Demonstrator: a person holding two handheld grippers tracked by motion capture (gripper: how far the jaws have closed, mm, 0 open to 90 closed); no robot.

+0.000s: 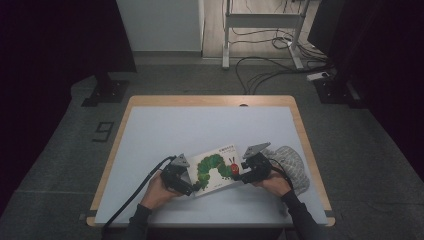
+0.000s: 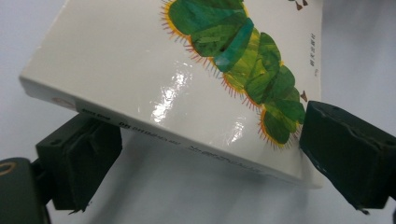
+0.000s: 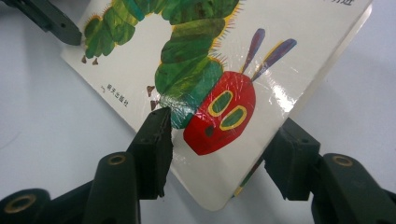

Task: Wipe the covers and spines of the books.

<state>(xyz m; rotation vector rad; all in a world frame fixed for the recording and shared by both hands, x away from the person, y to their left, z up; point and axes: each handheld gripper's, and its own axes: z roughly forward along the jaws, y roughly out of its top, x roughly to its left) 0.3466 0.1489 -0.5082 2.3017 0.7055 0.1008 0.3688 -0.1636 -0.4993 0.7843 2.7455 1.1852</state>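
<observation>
A white board book (image 1: 216,167) with a green caterpillar and a red head on its cover lies near the table's front edge, between my two grippers. My right gripper (image 1: 236,176) is shut on the book's right corner. In the right gripper view (image 3: 224,121) one jaw lies on the cover by the red head and the other sits under the book (image 3: 210,56). My left gripper (image 1: 194,188) is at the book's lower left corner. Its jaws stand wide (image 2: 203,116), one under the spine and one at the caterpillar's tail, with the tilted book (image 2: 140,60) between them.
A grey-and-white patterned cloth (image 1: 294,162) lies just right of my right hand. The pale table top (image 1: 200,125) has a wooden rim. Behind the table, cables (image 1: 260,75) and a desk frame stand on the floor. The other gripper's jaw (image 3: 46,18) shows at the right gripper view's top left.
</observation>
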